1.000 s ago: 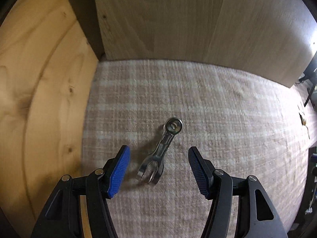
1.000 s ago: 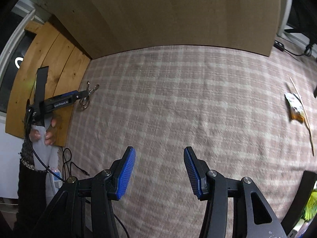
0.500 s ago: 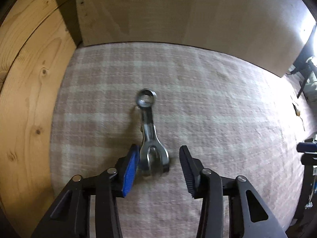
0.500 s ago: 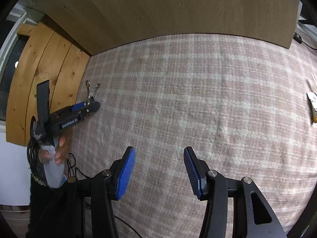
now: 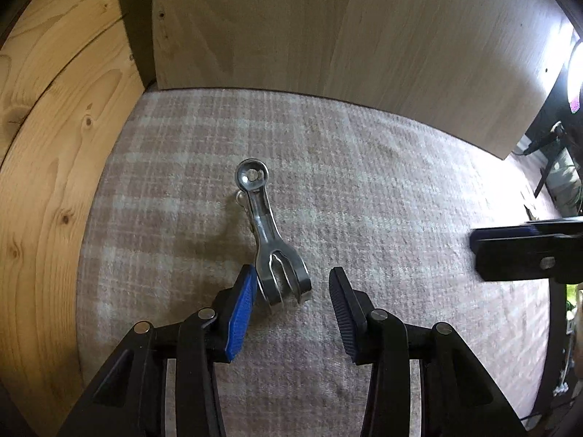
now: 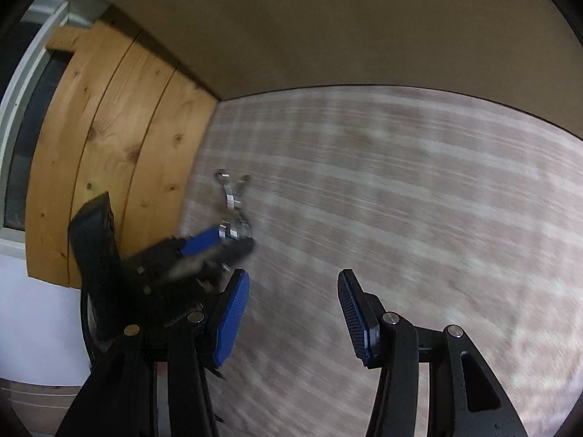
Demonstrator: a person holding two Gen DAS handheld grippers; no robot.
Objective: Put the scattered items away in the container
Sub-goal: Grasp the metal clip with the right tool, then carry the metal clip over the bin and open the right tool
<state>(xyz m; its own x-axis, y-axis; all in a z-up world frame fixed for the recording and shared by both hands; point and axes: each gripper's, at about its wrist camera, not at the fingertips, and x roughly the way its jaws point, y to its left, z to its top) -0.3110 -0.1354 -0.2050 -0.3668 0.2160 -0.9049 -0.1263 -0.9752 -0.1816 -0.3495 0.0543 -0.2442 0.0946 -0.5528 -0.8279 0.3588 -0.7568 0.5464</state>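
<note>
A: Metal tool [image 5: 267,233], ring at one end and forked handles at the other, lies on the plaid cloth [image 5: 382,196] near the wooden boards [image 5: 47,167].

B: Left gripper [image 5: 289,302]?

A: Jaws apart, astride the forked end. Its blue pad [image 5: 240,313] touches the fork; the other stands clear.

B: Right gripper [image 6: 293,313]?

A: Jaws apart, nothing between them, over bare cloth. View blurred.

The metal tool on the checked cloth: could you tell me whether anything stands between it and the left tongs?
Nothing visible does. The metal tool lies flat on the checked cloth, its forked end already between the left tongs; one pad sits beside it, the other stands apart. The right tongs are off to one side.
</note>
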